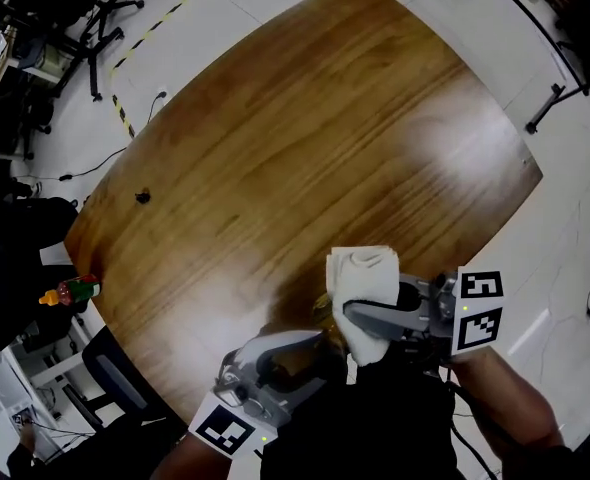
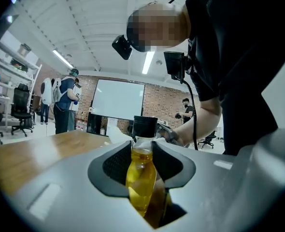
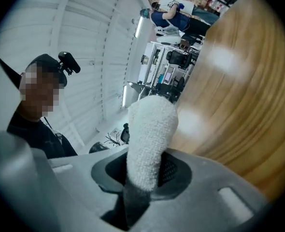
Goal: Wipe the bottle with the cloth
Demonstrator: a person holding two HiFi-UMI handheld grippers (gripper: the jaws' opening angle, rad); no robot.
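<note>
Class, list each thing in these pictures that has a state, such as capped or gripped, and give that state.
bottle: capped, holding yellow liquid, clamped between jaws.
cloth: bunched, clamped between jaws.
left gripper: shut on the bottle.
right gripper: shut on the cloth.

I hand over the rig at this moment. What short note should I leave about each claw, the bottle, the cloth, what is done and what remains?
Left claw: shut on the bottle, yellow liquid, black cap.
Right claw: shut on the white cloth.
Both are held over the near edge of the table, close together.
Done: both picked up.
To do: wipe the bottle; no wiping contact is visible.
</note>
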